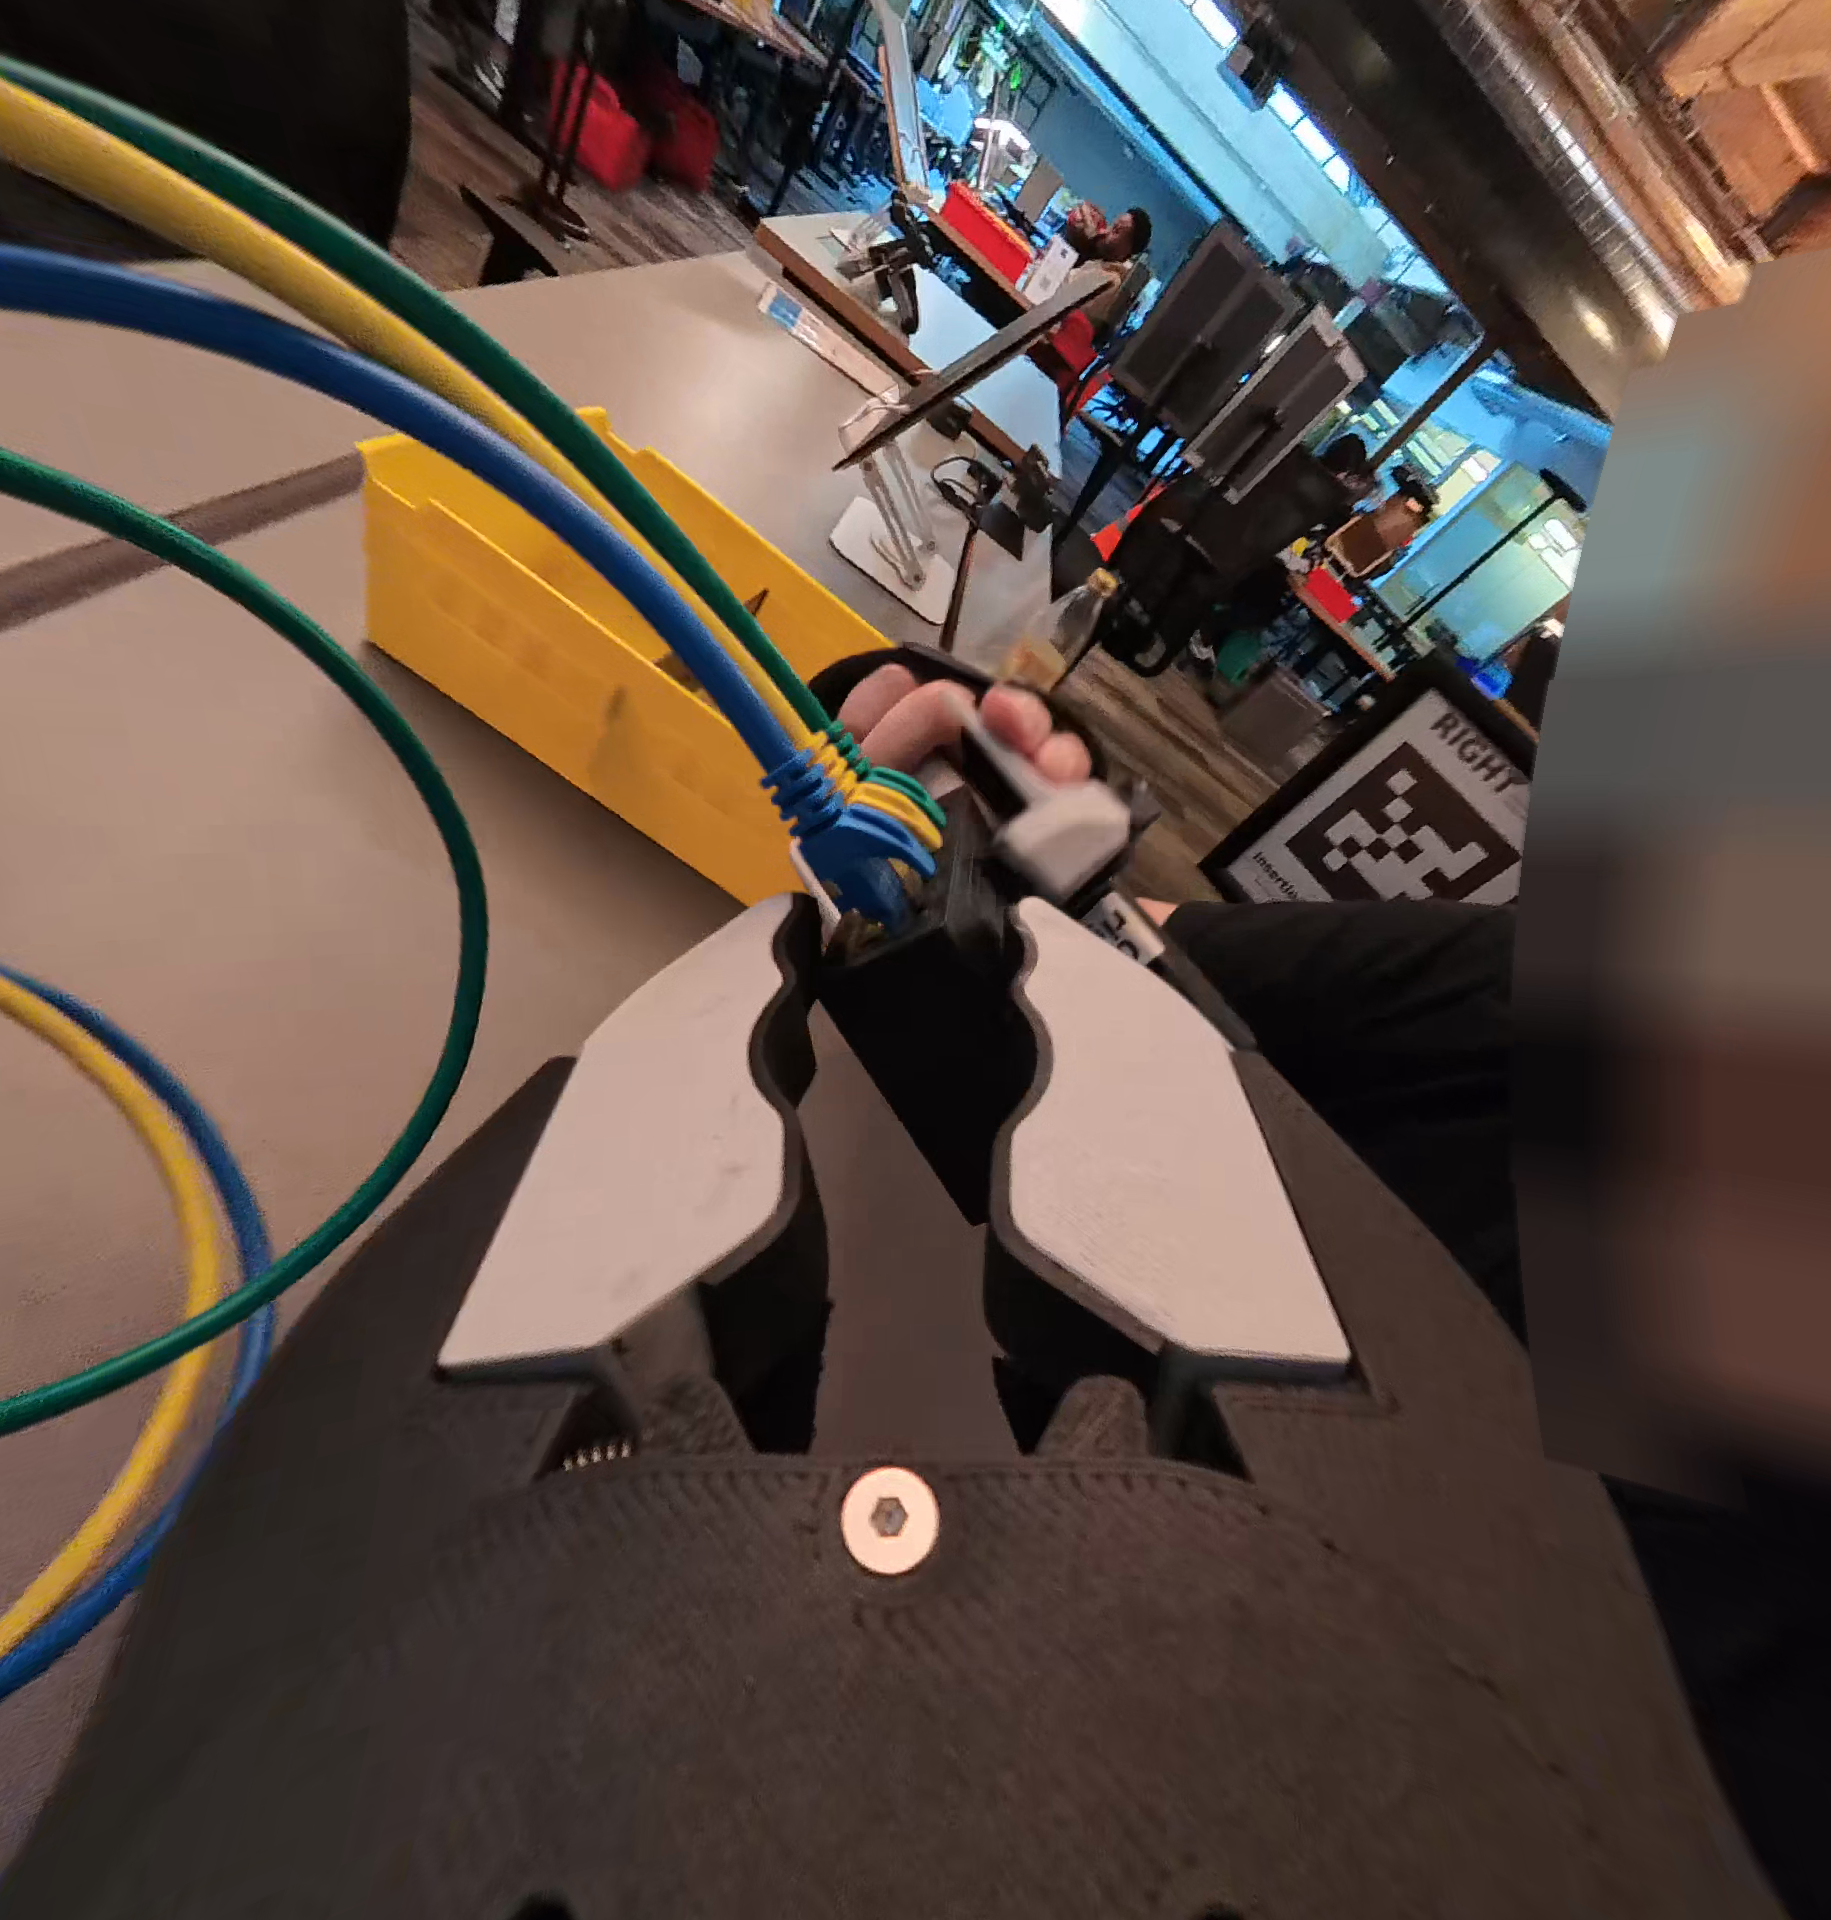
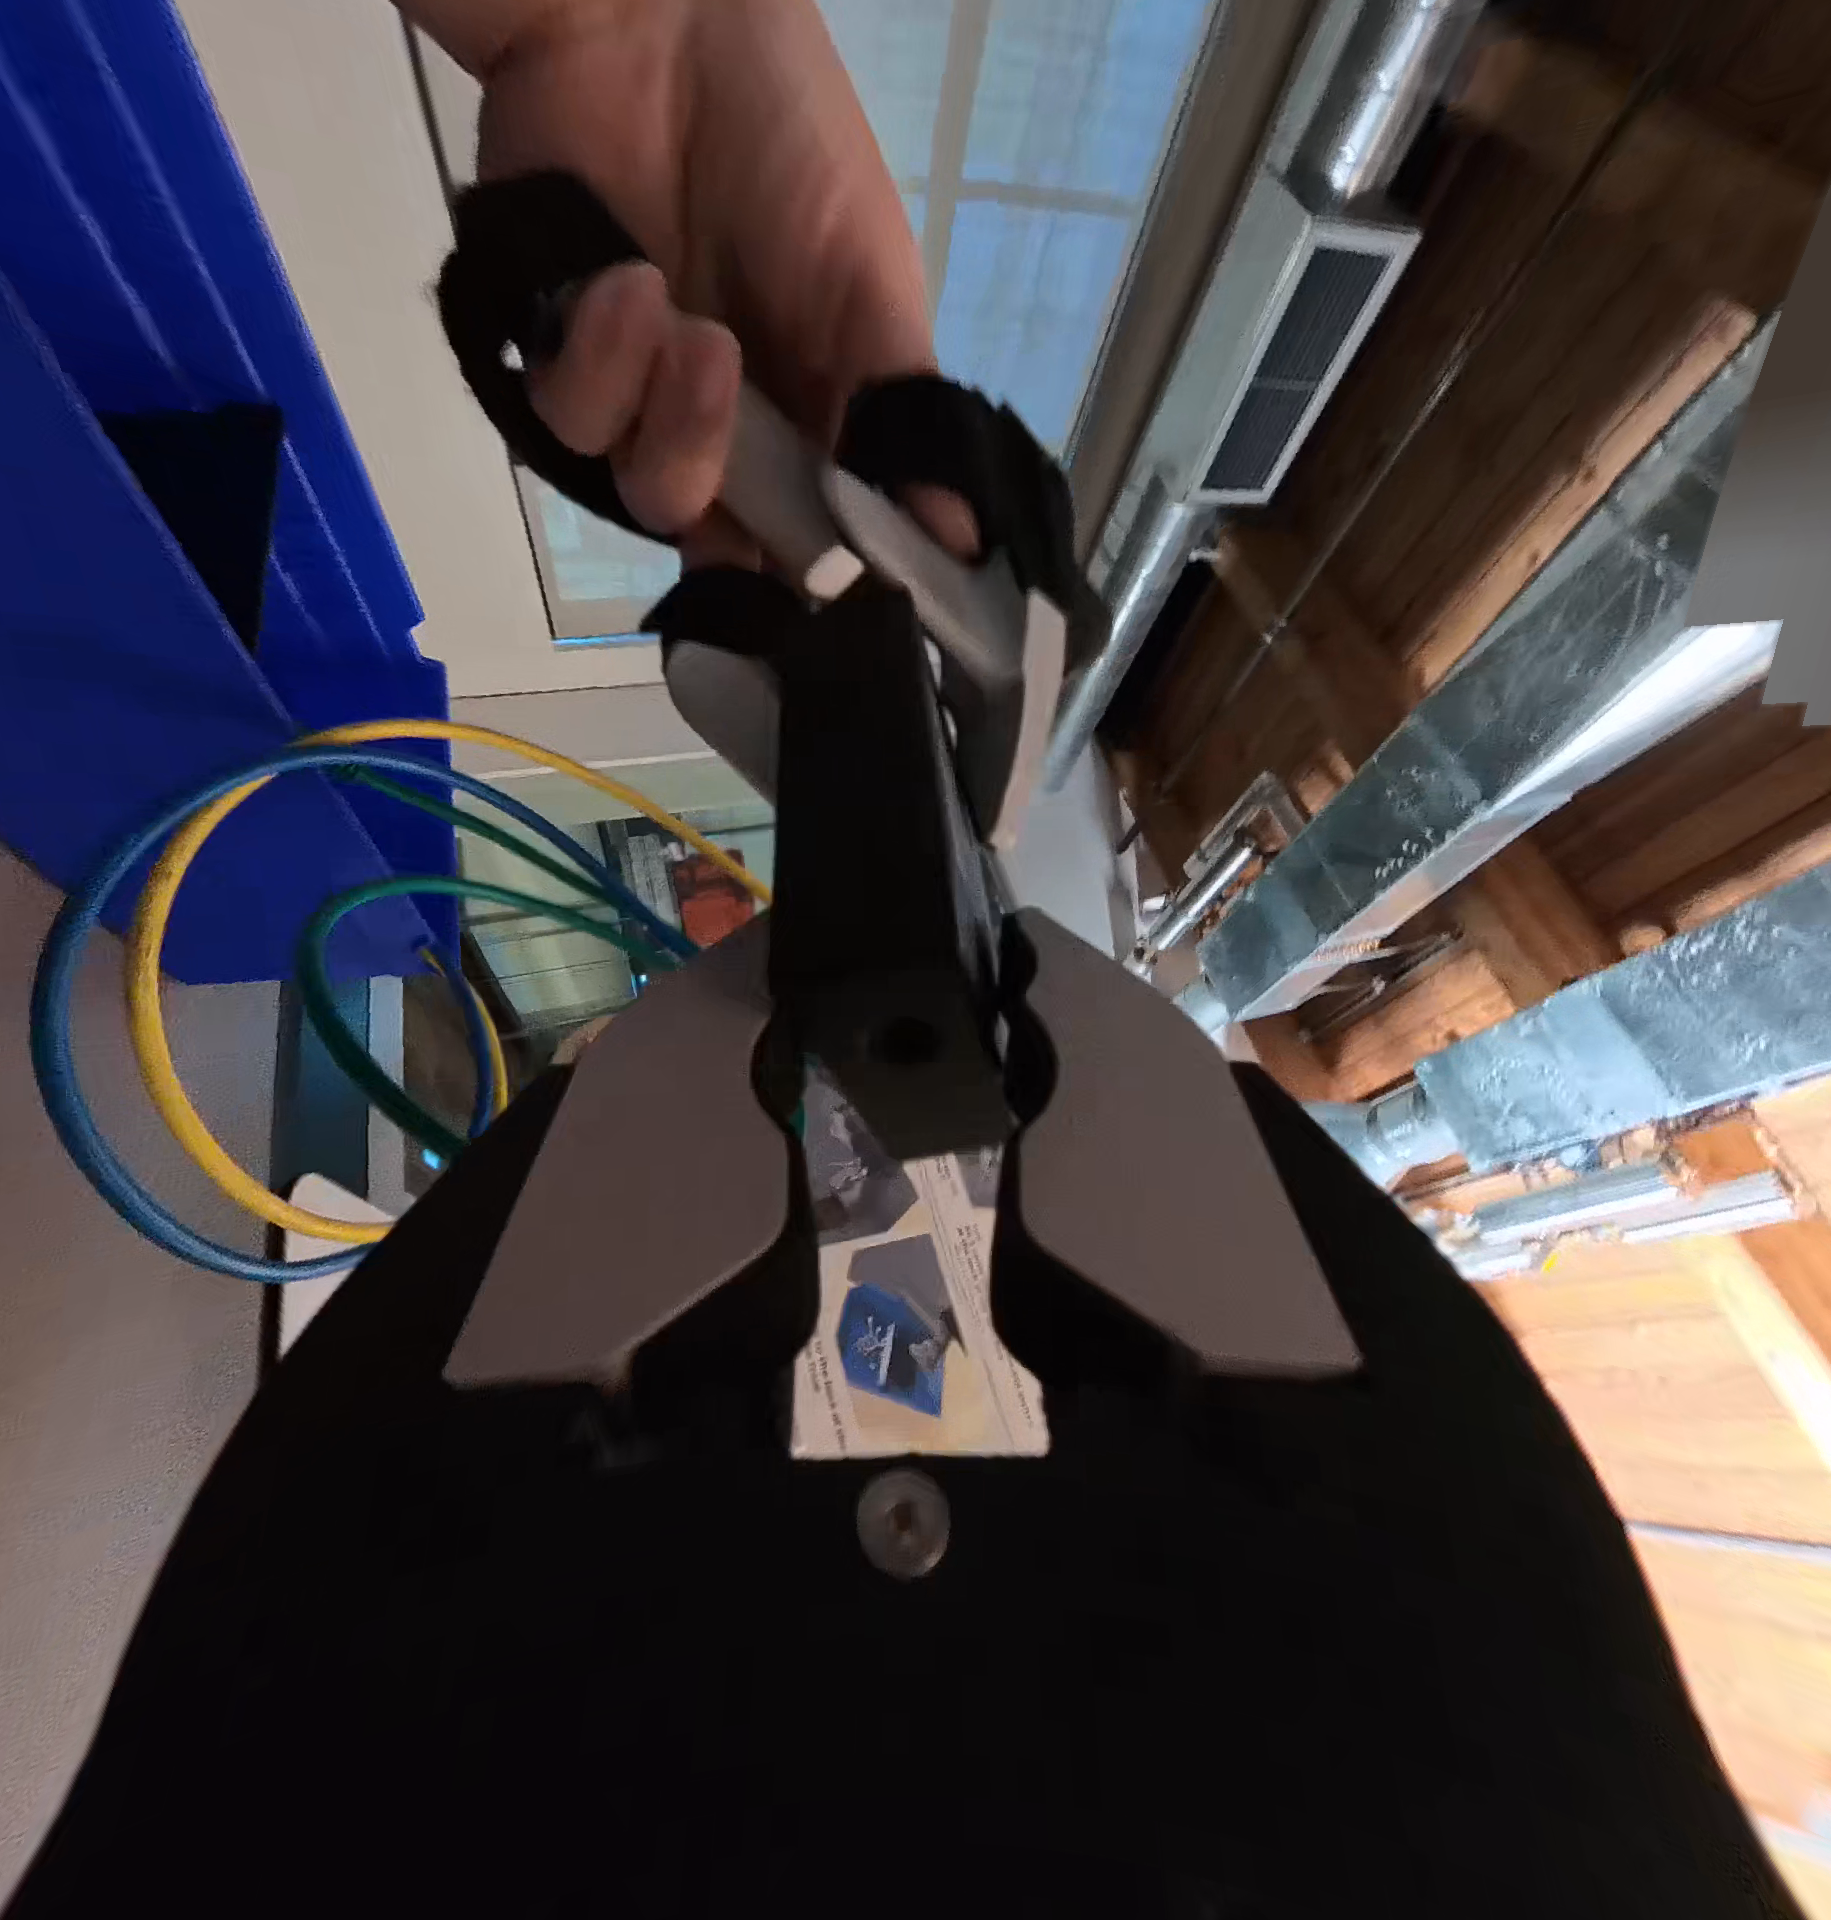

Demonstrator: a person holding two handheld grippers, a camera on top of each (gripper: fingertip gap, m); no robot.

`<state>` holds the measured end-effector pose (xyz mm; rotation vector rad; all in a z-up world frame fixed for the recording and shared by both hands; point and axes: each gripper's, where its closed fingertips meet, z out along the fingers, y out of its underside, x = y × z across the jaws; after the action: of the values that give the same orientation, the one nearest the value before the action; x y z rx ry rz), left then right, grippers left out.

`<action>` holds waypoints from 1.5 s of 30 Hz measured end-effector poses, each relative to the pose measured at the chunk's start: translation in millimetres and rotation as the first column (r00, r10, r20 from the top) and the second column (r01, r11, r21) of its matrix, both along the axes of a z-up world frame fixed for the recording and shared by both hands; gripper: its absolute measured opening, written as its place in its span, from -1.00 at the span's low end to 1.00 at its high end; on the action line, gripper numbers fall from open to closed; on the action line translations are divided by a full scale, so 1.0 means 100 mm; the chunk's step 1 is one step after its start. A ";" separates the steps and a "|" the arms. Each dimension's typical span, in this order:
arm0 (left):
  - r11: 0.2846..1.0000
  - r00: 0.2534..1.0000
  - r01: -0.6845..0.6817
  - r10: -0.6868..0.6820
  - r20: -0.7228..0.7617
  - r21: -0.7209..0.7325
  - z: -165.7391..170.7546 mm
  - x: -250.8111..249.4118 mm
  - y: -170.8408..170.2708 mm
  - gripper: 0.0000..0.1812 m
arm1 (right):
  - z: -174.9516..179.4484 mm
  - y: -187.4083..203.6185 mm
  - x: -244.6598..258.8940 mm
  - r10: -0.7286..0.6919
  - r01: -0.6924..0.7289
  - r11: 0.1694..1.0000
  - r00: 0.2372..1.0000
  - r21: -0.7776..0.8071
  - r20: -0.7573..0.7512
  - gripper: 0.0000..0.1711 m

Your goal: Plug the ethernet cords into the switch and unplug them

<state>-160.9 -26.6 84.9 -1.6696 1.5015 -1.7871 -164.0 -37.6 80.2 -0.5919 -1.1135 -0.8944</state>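
Both grippers clamp the black switch: left gripper (image 1: 911, 925) at centre frame, right gripper (image 2: 895, 997) on its opposite end. Blue, yellow and green ethernet cords (image 1: 869, 821) sit plugged in; unplugging likely follows, needing one gripper freed.

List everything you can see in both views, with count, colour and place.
switch: one, black, clamped between both grippers
cords: four plugged into the switch, two green, one yellow, one blue, looping over the table
bin: one, yellow, on the table behind the cords
bin: one, blue, right wrist view's left side
table: one, grey, under the cords
left gripper: black and grey, shut on the switch
right gripper: black and grey, shut on the switch
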 end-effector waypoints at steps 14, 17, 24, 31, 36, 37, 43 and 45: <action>0.721 0.798 -0.547 0.603 0.005 0.426 -0.11 -0.97 1.27 -0.11 | 0.28 0.03 0.39 -0.131 0.119 0.989 0.980 -0.085 -0.147 -0.66; 0.704 0.734 -0.583 0.670 -0.108 0.405 -0.51 -0.74 1.62 -0.01 | 0.27 0.03 0.37 -0.133 0.122 0.989 0.982 -0.085 -0.133 -0.66; 0.578 0.556 -0.415 0.772 -0.308 0.703 -1.49 -0.49 2.13 0.26 | 0.24 0.03 0.31 -0.123 0.111 0.988 0.986 -0.102 -0.115 -0.66; 0.721 0.636 -0.508 0.683 -0.359 0.471 -1.46 -0.30 2.06 -0.68 | 0.26 -0.01 0.25 -0.109 0.099 0.990 0.989 -0.103 -0.096 -0.66; 0.706 0.738 -0.528 0.656 -0.156 0.472 -0.95 -0.25 1.93 -1.00 | 0.38 -0.05 0.32 -0.129 0.120 0.989 0.986 -0.087 -0.107 -0.66; 0.688 0.742 -0.529 0.659 -0.122 0.498 -0.83 -0.26 1.88 -1.00 | 0.43 -0.08 0.35 -0.136 0.128 0.988 0.984 -0.083 -0.112 -0.66; 0.687 0.821 -0.556 0.542 0.180 0.468 0.06 -0.04 1.14 -0.99 | 0.94 -0.45 0.63 -0.199 0.193 0.980 0.962 -0.050 -0.188 -0.66; 0.663 0.814 -0.580 0.502 0.294 0.473 0.34 -0.01 0.88 -0.98 | 1.10 -0.63 0.70 -0.194 0.192 0.981 0.955 -0.034 -0.224 -0.66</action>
<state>-162.2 61.4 119.3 -1.4414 1.1219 -0.9989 -93.9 -100.4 190.7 -0.8022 -0.8654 -0.9620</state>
